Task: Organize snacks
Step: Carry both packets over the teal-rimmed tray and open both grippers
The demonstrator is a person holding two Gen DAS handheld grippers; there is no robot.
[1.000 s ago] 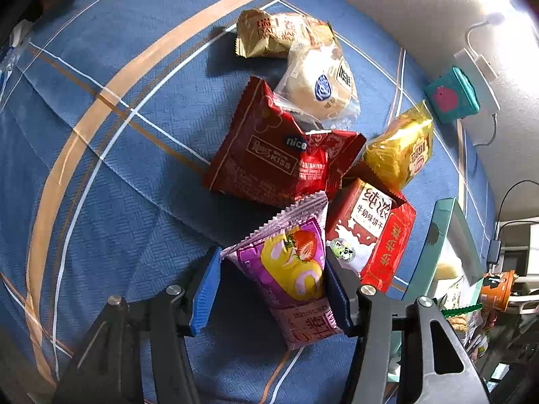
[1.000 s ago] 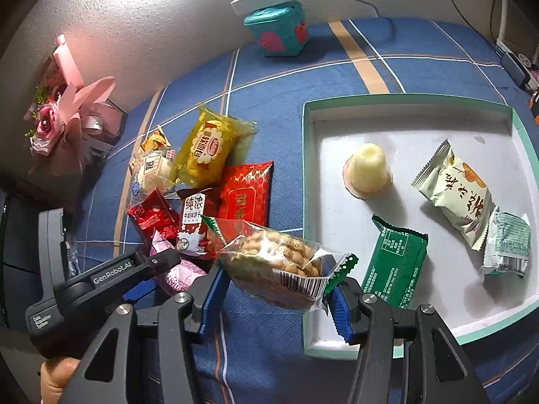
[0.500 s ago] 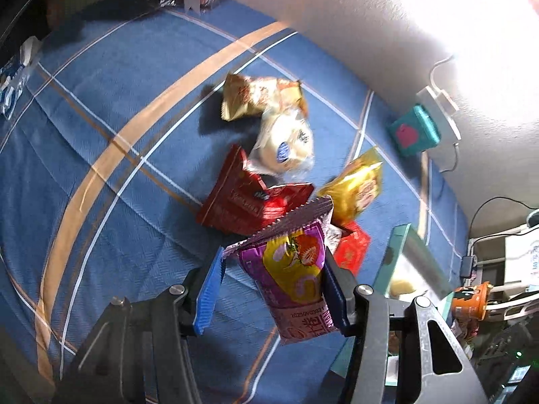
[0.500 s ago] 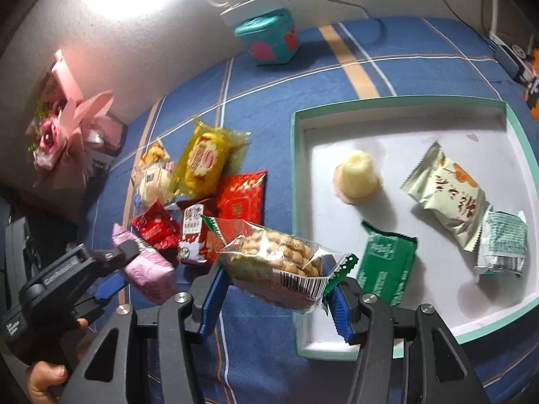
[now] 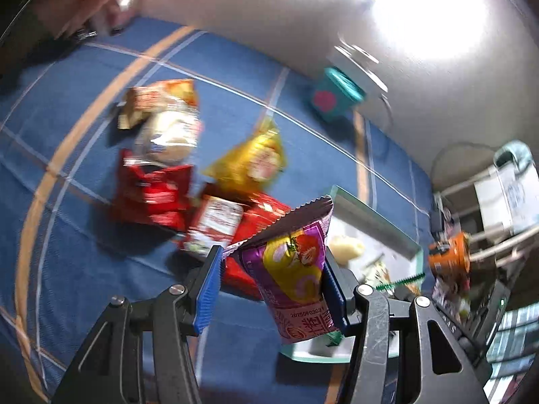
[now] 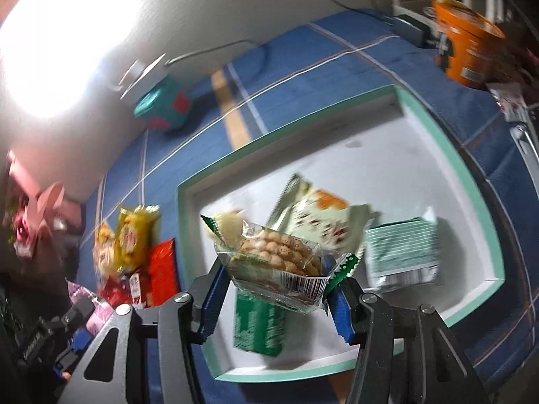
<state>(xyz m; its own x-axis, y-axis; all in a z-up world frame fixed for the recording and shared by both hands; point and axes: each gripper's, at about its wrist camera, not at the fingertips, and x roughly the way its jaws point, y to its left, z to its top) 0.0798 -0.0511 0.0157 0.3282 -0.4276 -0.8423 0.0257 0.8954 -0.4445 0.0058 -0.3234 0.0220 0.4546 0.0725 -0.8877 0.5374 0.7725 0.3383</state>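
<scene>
Each gripper clamps a light, crinkly packet, the left gripper (image 5: 273,289) a purple packet (image 5: 293,279), the right gripper (image 6: 274,286) a fragile biscuit pack (image 6: 279,266), best pinched gently across the sides.

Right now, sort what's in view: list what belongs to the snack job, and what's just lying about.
Job:
purple packet in left gripper
biscuit pack in right gripper
tray
yellow packet
red packet
green packet

Lying about:
teal box
orange cup
pink bouquet

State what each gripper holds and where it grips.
Left gripper: purple snack packet, pinched across its middle. Right gripper: clear biscuit pack, held by its sides.
</scene>
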